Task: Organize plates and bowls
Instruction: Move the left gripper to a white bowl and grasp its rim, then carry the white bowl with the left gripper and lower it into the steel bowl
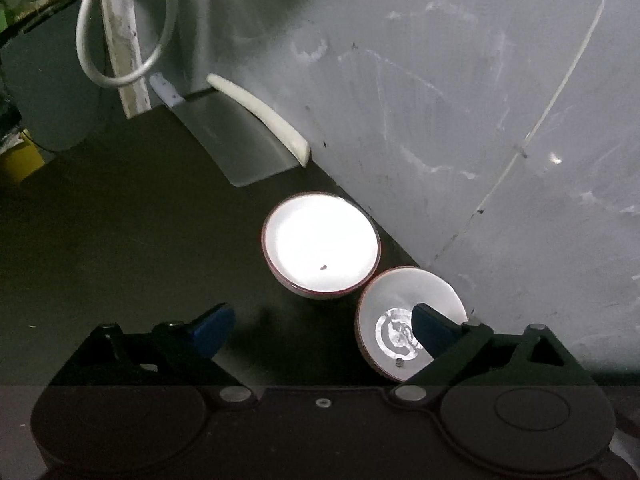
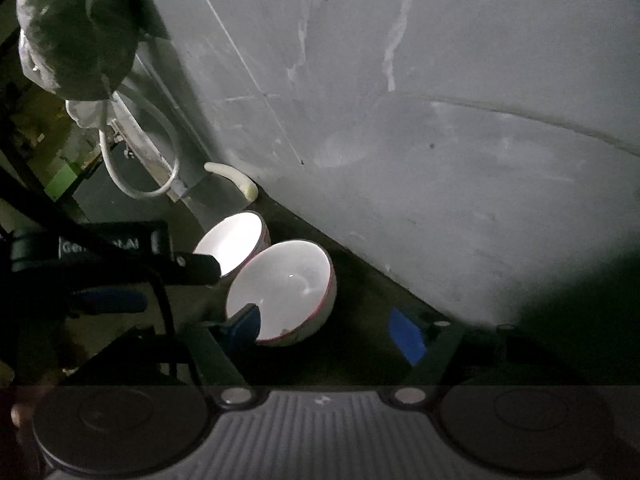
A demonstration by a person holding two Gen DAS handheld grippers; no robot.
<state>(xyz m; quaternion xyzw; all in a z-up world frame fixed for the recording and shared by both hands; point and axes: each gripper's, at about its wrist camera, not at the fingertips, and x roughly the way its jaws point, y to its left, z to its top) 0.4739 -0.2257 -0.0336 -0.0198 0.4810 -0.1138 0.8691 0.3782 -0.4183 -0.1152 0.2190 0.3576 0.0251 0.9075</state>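
Note:
Two white bowls with red rims stand side by side on the dark counter against the grey wall. In the left wrist view the brightly lit bowl (image 1: 320, 246) sits just beyond my open left gripper (image 1: 322, 330). The second bowl (image 1: 394, 320) is to the right, partly covered by the blue right finger (image 1: 430, 330). In the right wrist view that second bowl (image 2: 288, 288) is the nearer one, and the bright bowl (image 2: 236, 240) lies behind it. My right gripper (image 2: 325, 330) is open; its left finger (image 2: 244, 324) overlaps the near bowl's rim. The left gripper's body (image 2: 100, 248) reaches in from the left.
A cleaver (image 1: 236, 140) with a white handle lies on the counter behind the bowls, beside a curved white strip (image 1: 264, 112) along the wall (image 1: 460, 120). A white cable loop (image 1: 120, 40) hangs at the back left. A plastic bag (image 2: 76, 28) hangs above it.

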